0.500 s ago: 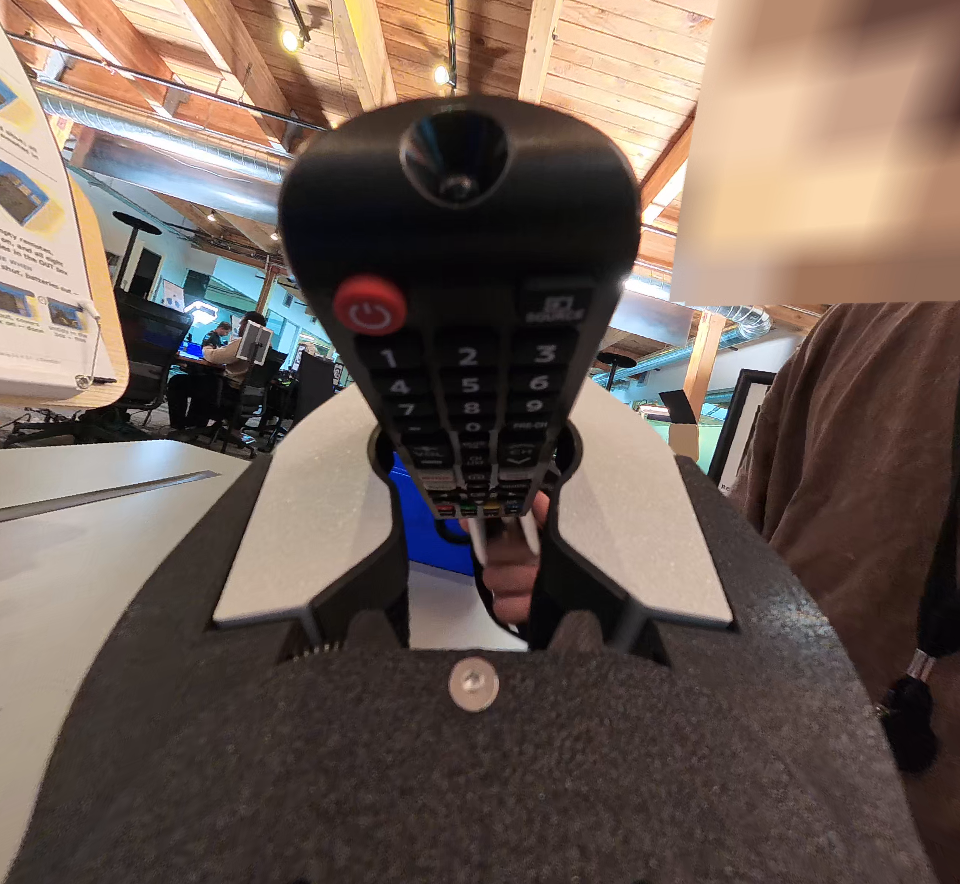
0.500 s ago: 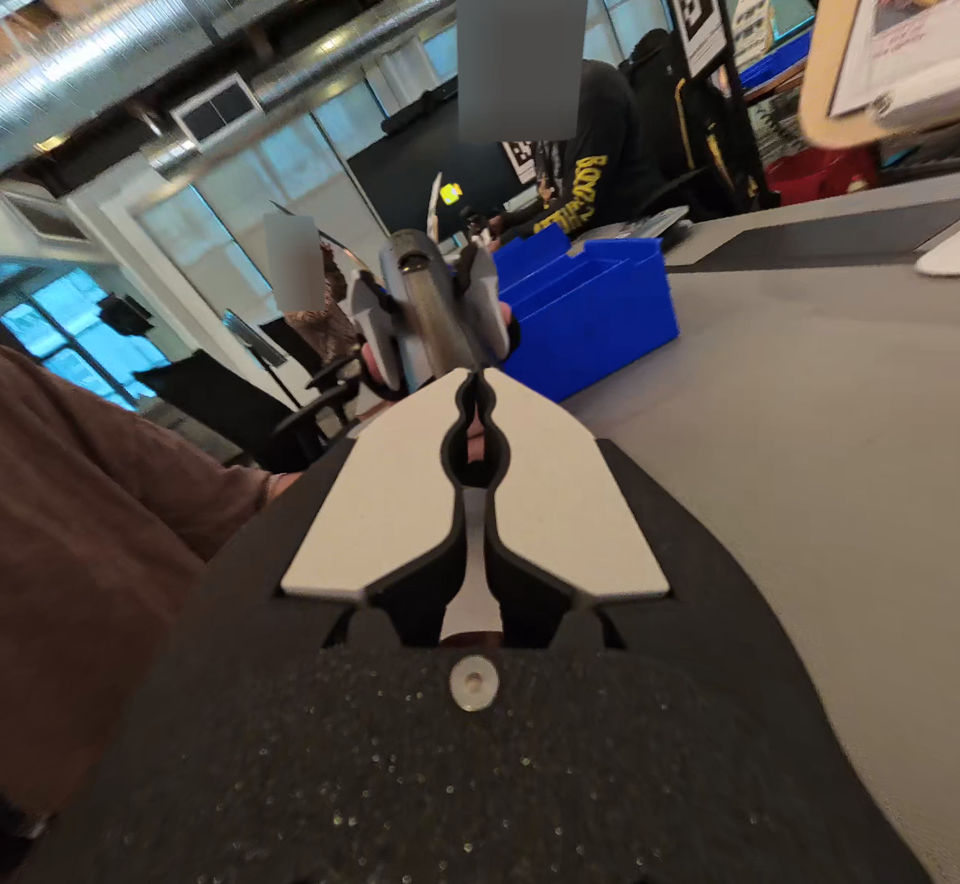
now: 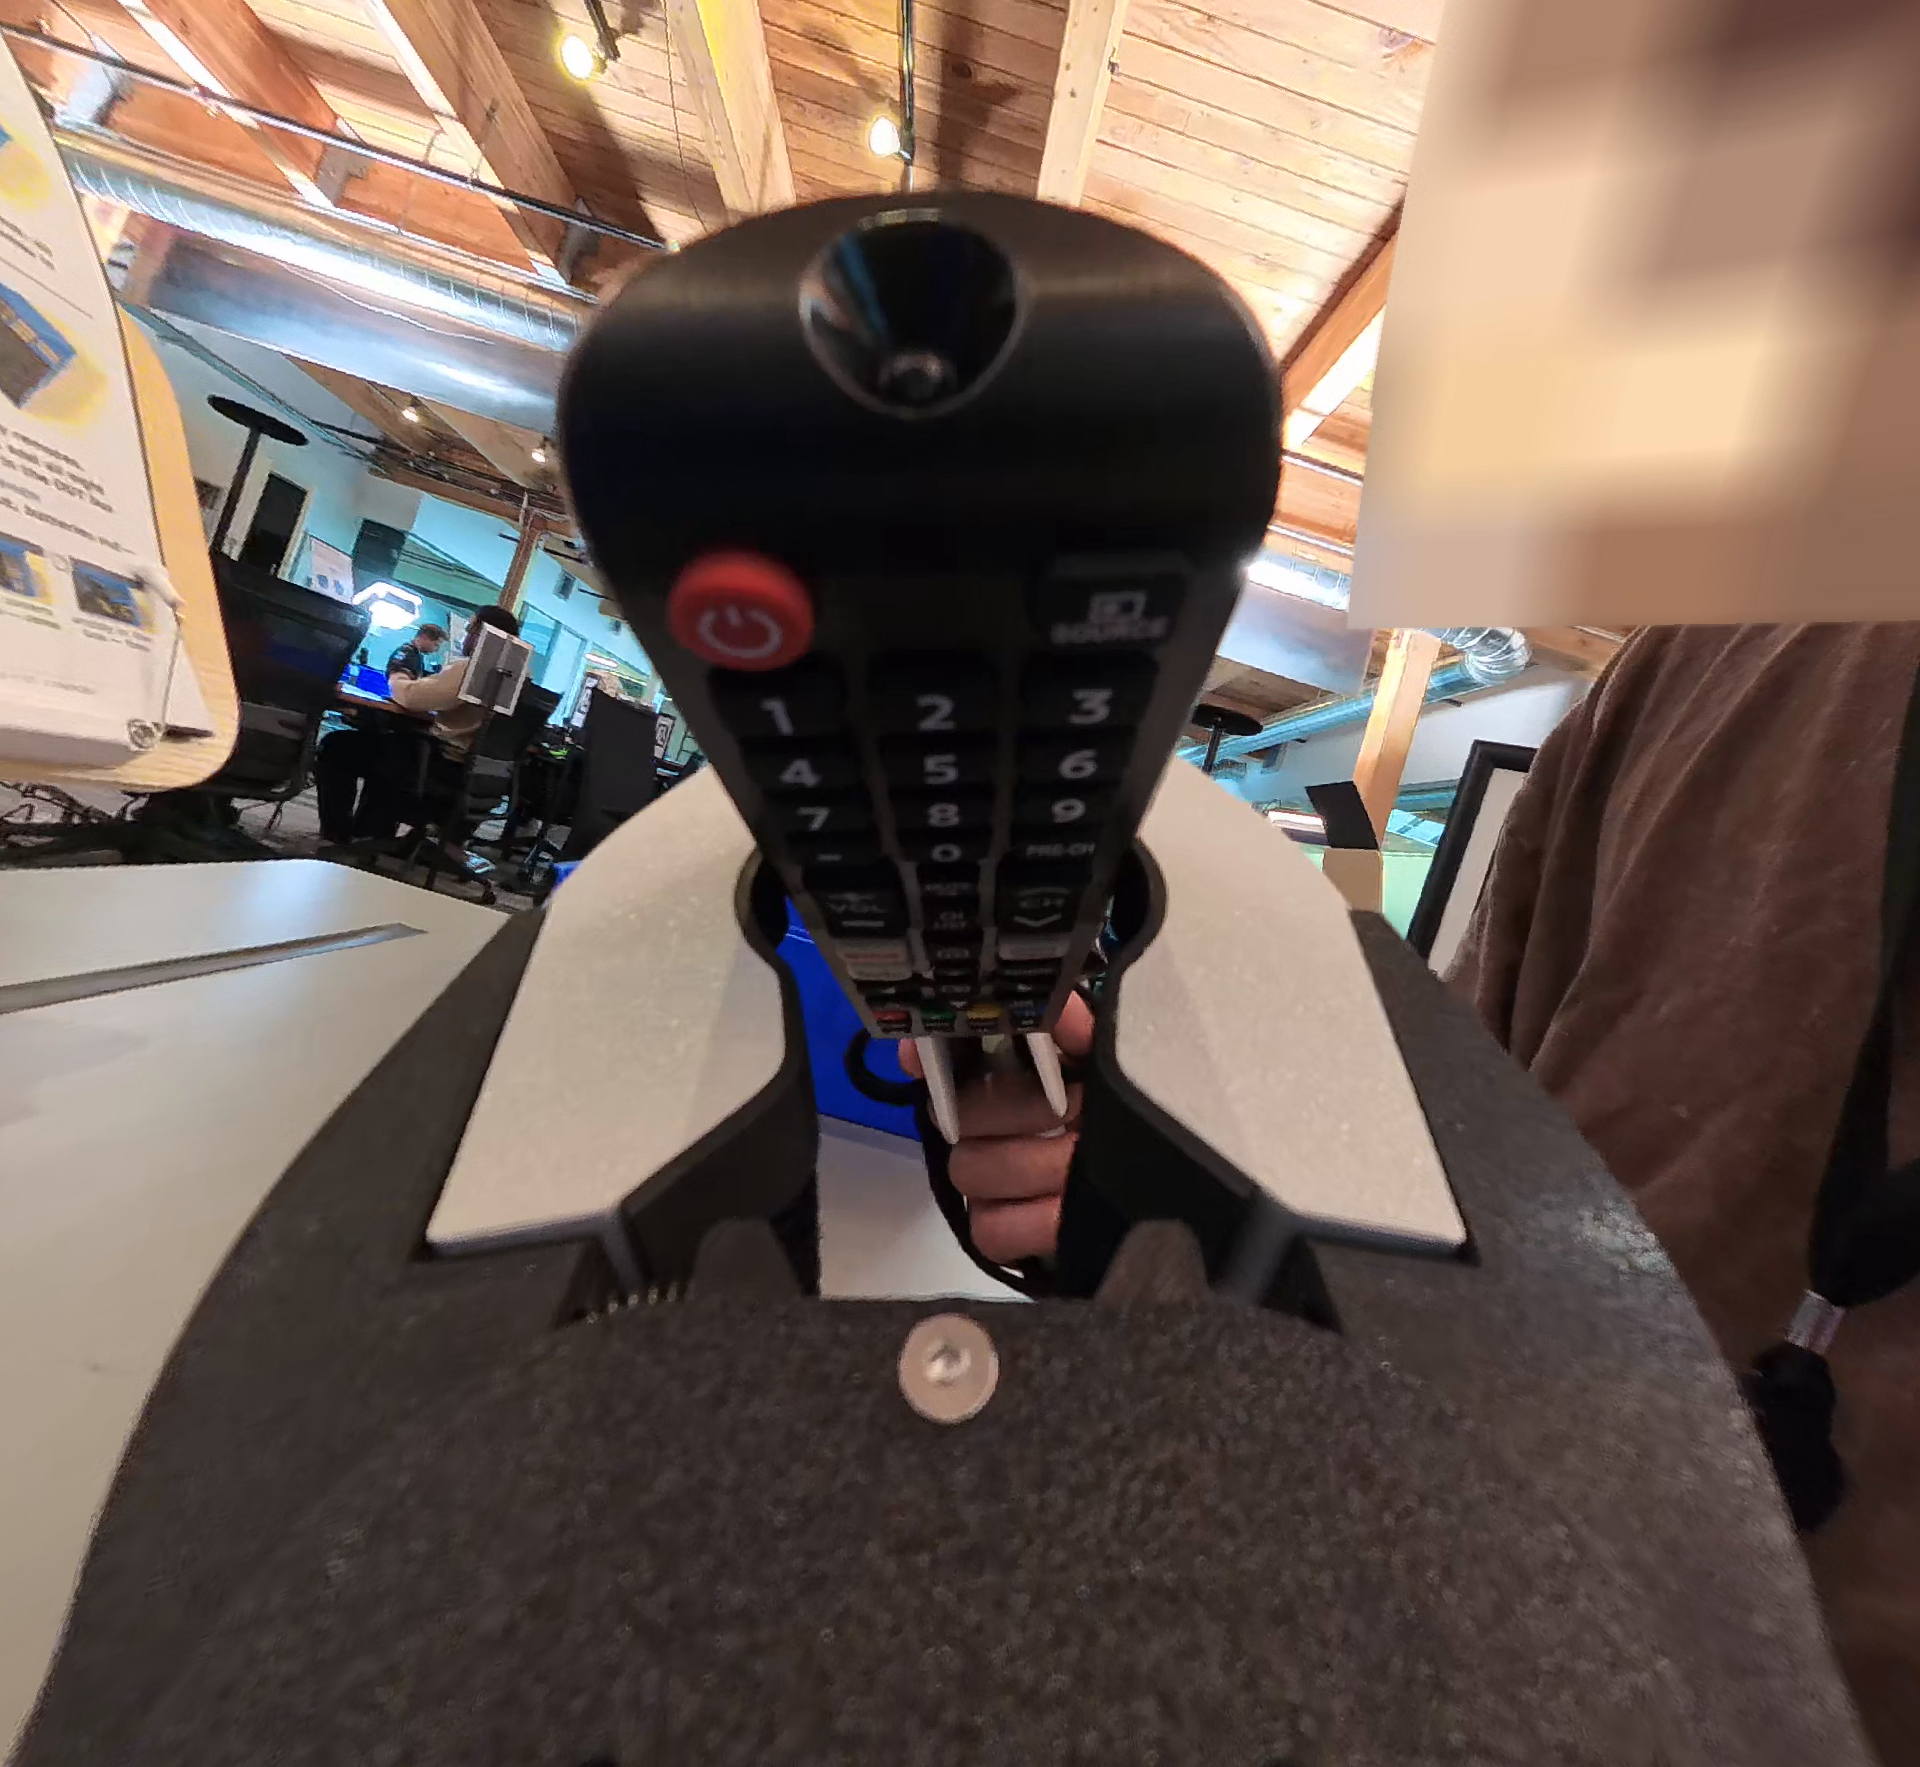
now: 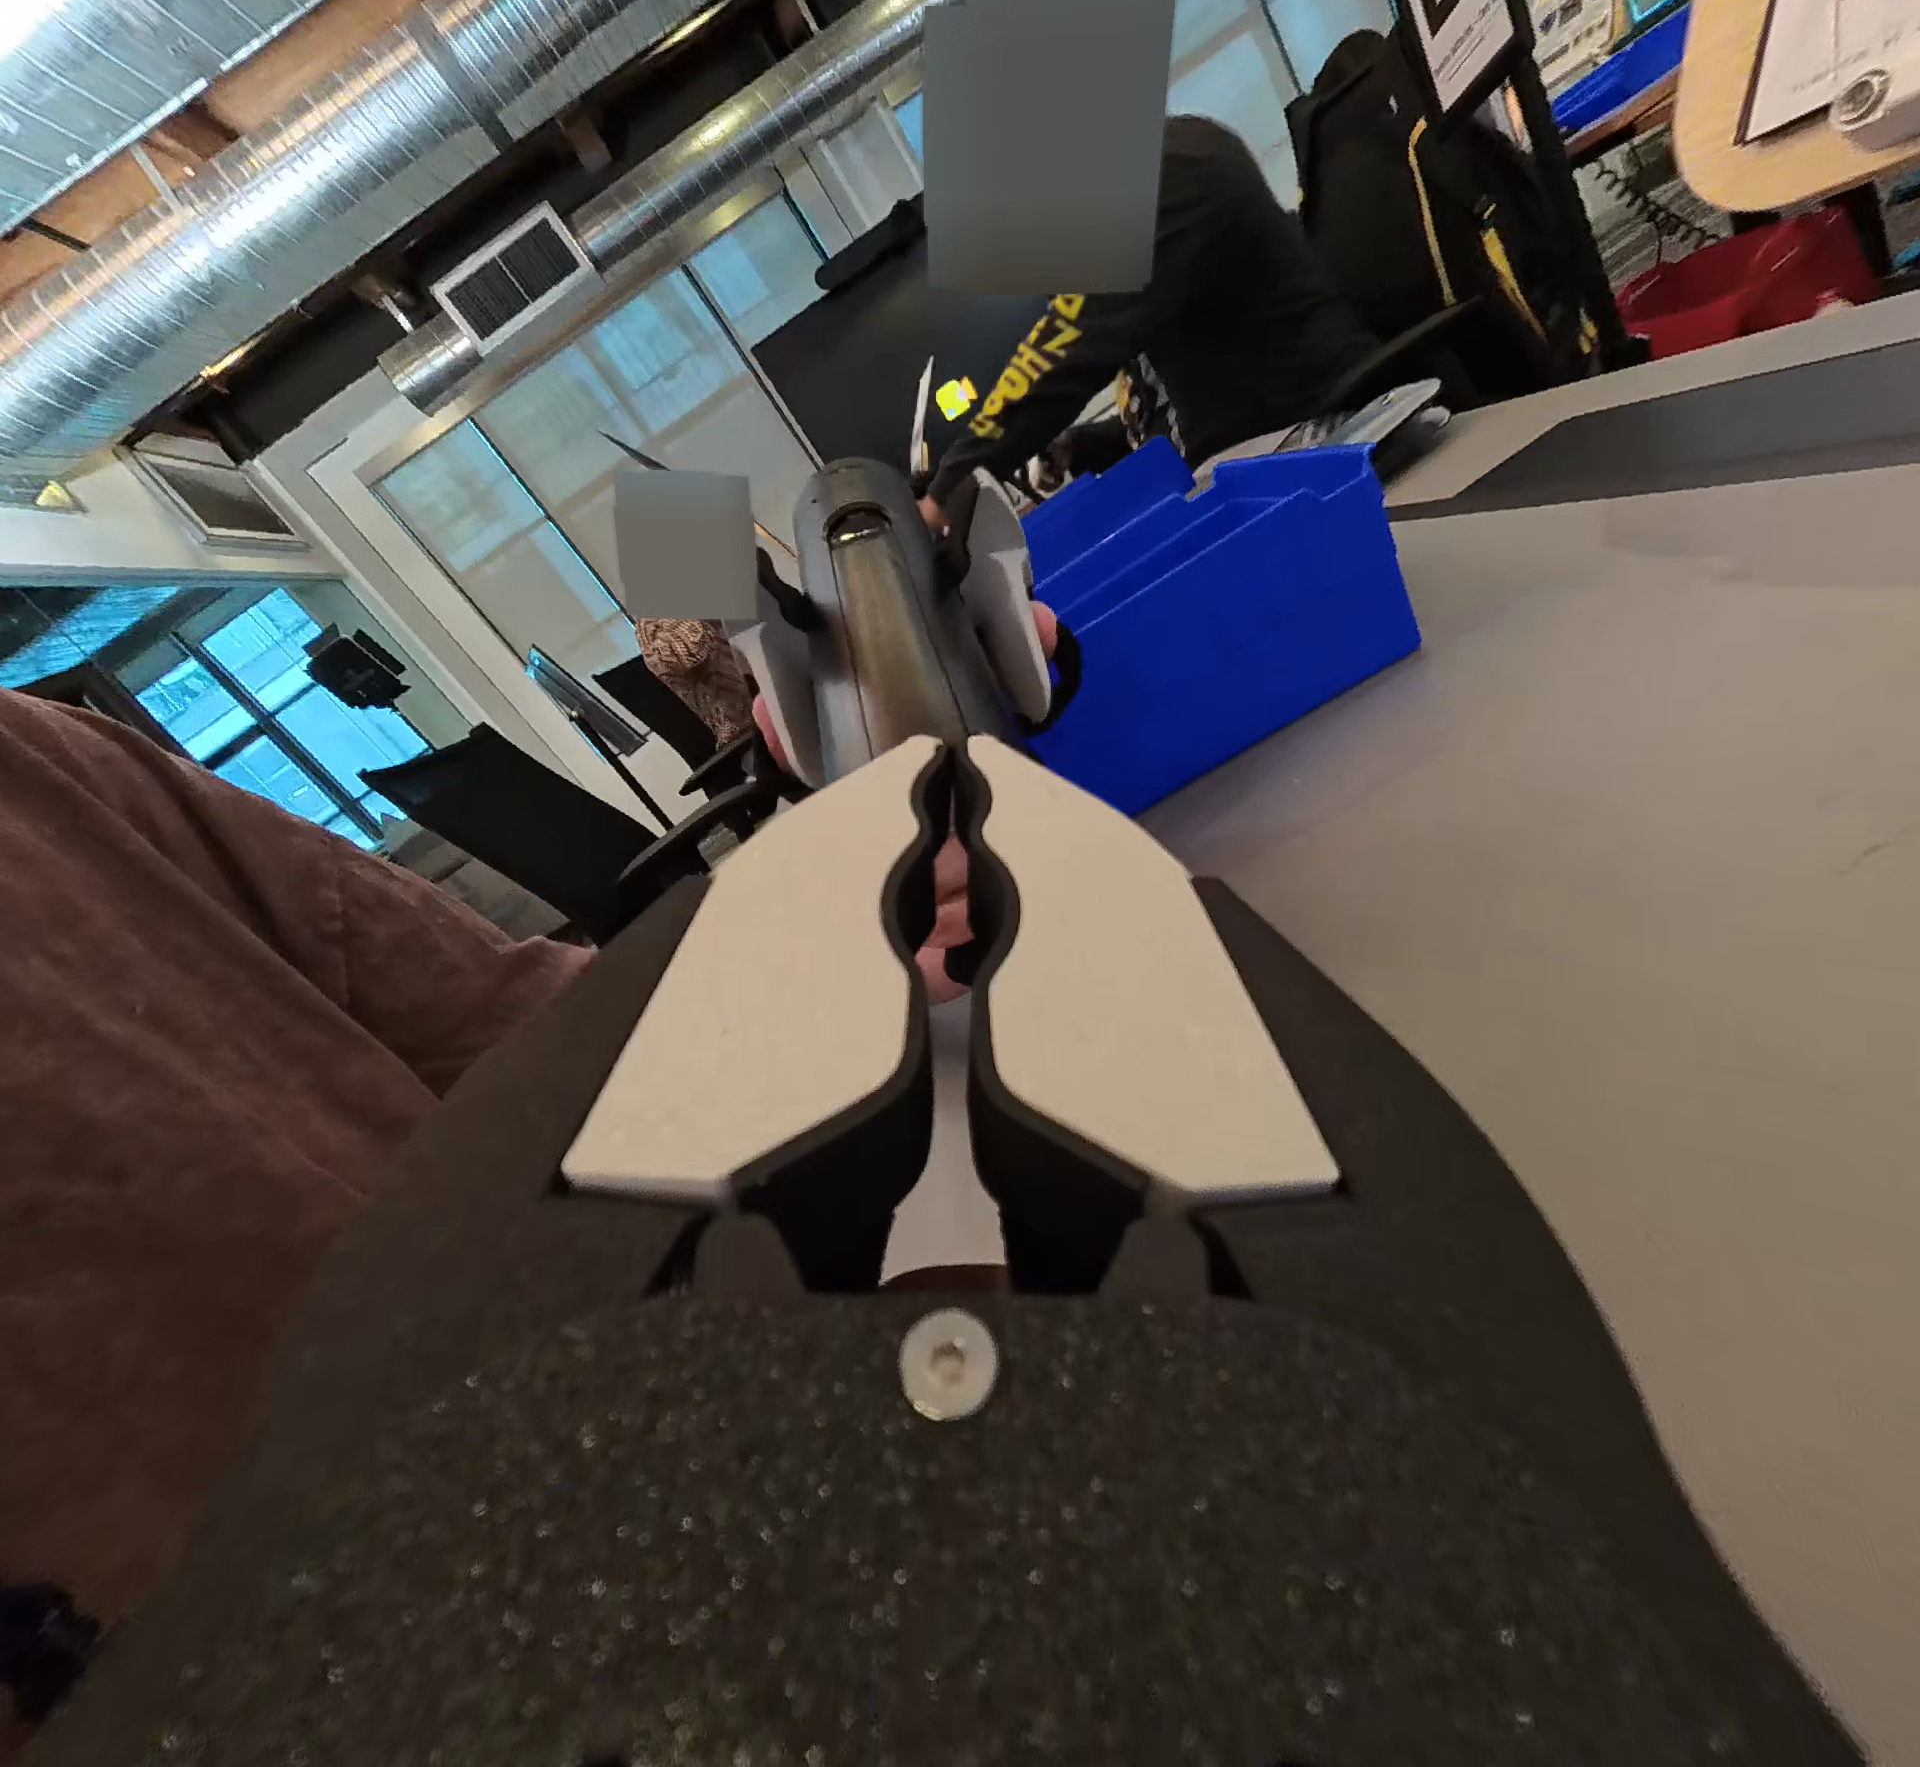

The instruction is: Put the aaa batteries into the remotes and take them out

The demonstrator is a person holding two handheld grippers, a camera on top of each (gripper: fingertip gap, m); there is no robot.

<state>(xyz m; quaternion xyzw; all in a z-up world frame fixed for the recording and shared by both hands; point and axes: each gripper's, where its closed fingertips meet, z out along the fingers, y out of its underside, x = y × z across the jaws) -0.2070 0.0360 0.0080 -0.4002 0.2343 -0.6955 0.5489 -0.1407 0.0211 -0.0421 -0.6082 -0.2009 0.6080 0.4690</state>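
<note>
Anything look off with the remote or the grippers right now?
Nothing stands out. The left gripper clamps the black remote squarely, keypad towards its camera. The right gripper has its jaws shut just behind the remote's back. No batteries show, and nothing looks spilled or damaged.

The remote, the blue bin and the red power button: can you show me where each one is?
remote [image 3: 925,470]: left wrist view, on its black top end above the buttons.
blue bin [image 4: 1247,637]: right wrist view, on its near side wall.
red power button [image 3: 740,614]: left wrist view, on the button's centre.
</note>
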